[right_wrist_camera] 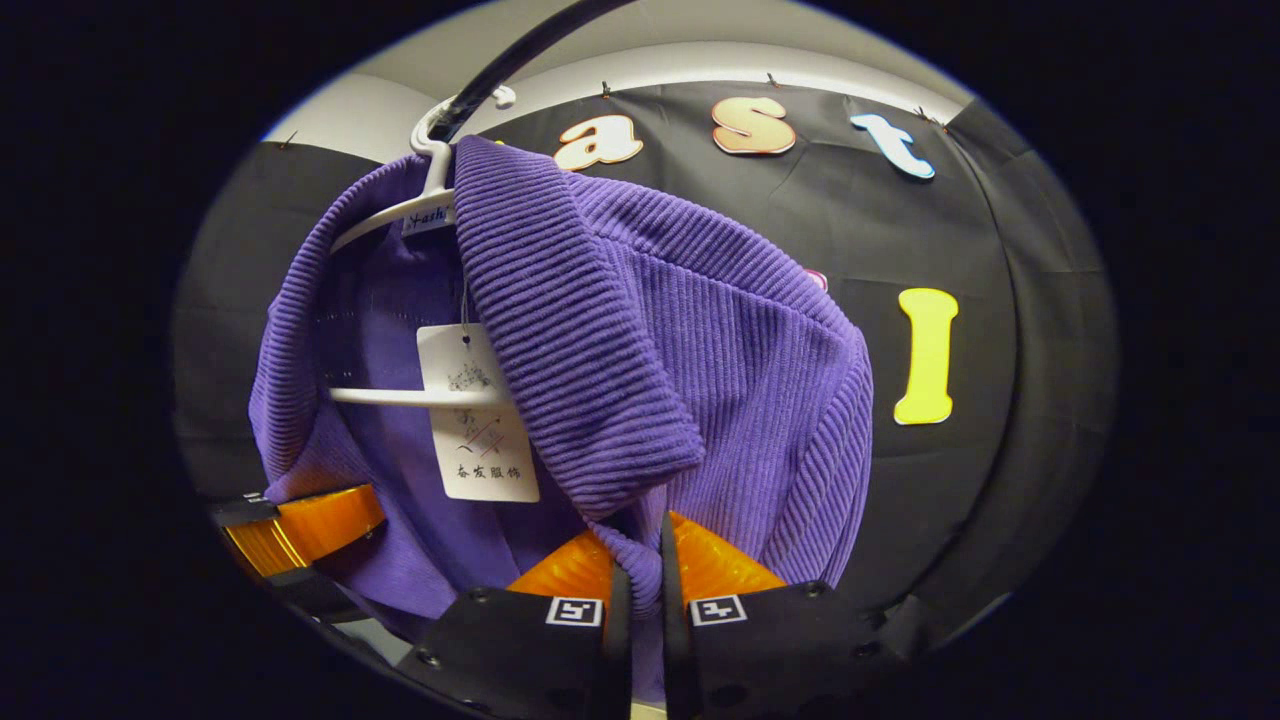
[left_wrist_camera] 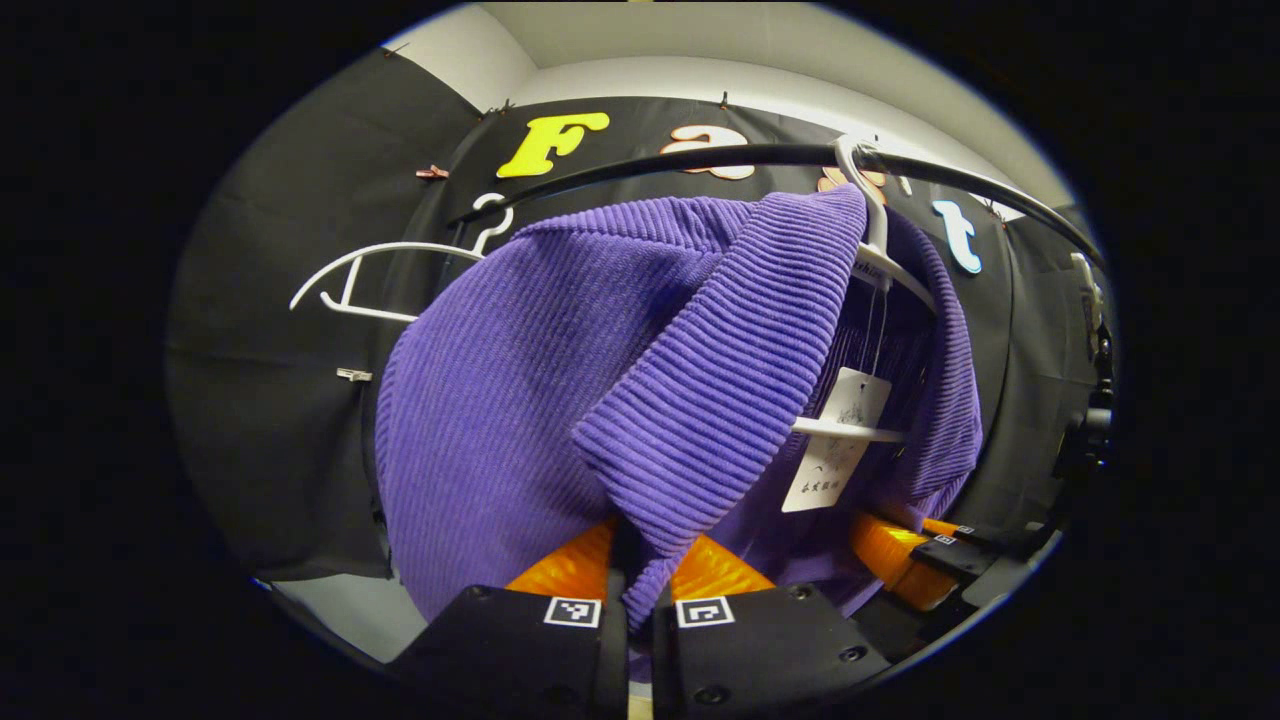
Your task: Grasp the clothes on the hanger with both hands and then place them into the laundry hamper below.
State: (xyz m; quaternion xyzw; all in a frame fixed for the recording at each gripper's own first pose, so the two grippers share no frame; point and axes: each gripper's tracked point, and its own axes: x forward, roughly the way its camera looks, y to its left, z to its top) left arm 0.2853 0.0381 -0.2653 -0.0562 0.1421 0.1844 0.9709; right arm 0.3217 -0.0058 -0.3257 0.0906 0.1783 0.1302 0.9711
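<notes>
Both tools, left tool (left_wrist_camera: 640,590) and right tool (right_wrist_camera: 640,580), pinch the sweater (left_wrist_camera: 520,380); lift evenly to clear the hanger (left_wrist_camera: 880,250), probably snagging at upper right.

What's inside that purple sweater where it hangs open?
Inside the purple sweater you can see a white hanger and a paper tag. The knit covers the hanger's outer ends.

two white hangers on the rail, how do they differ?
The loaded hanger carries the purple sweater, with a paper tag dangling by its crossbar; the bare hanger carries nothing. The loaded one sits farther right on the rail in the left gripper view. Both are white and hooked on that rail.
</notes>
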